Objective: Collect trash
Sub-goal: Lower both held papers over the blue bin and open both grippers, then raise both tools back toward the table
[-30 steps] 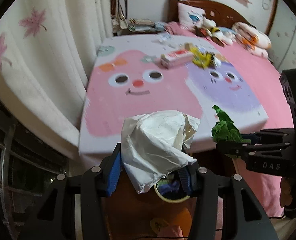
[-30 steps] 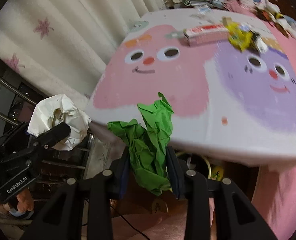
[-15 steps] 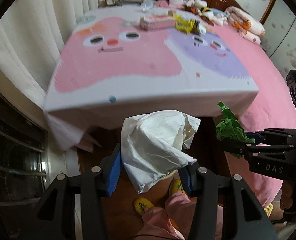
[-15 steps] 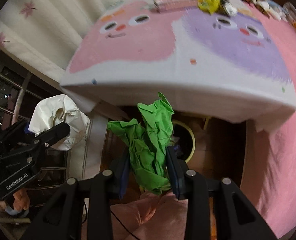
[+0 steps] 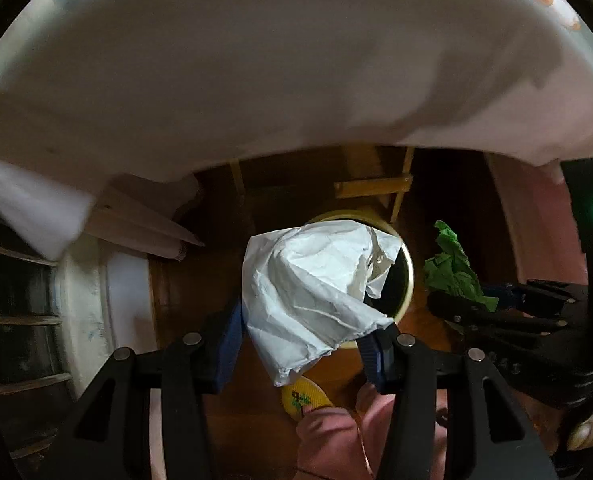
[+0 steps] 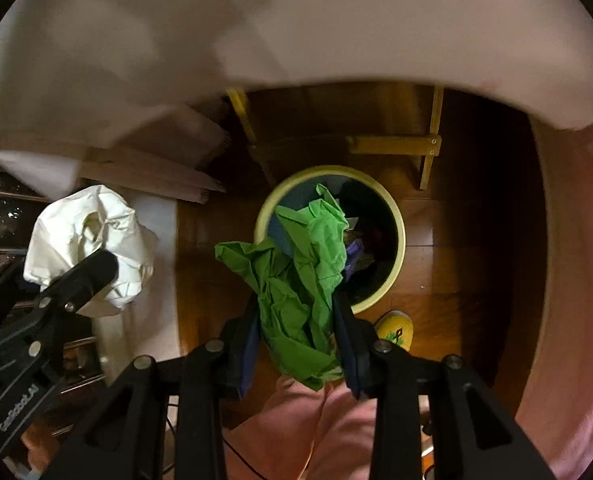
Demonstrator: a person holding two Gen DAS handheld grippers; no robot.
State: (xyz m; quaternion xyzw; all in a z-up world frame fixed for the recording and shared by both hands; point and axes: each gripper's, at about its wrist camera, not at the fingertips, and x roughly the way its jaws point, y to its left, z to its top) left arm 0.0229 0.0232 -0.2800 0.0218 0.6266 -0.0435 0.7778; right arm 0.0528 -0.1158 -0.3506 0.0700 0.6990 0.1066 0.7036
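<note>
With each hand-held gripper clamping paper, the white wad point(image 5: 312, 288) may miss the bin point(image 6: 396, 216) if released beside its rim, unlike the green wad point(image 6: 300, 288) above it.

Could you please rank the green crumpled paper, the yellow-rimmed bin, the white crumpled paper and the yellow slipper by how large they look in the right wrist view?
1. yellow-rimmed bin and green crumpled paper: alike, and the paper is nearer the camera, so unranked.
2. white crumpled paper.
3. yellow slipper, partly hidden.
</note>
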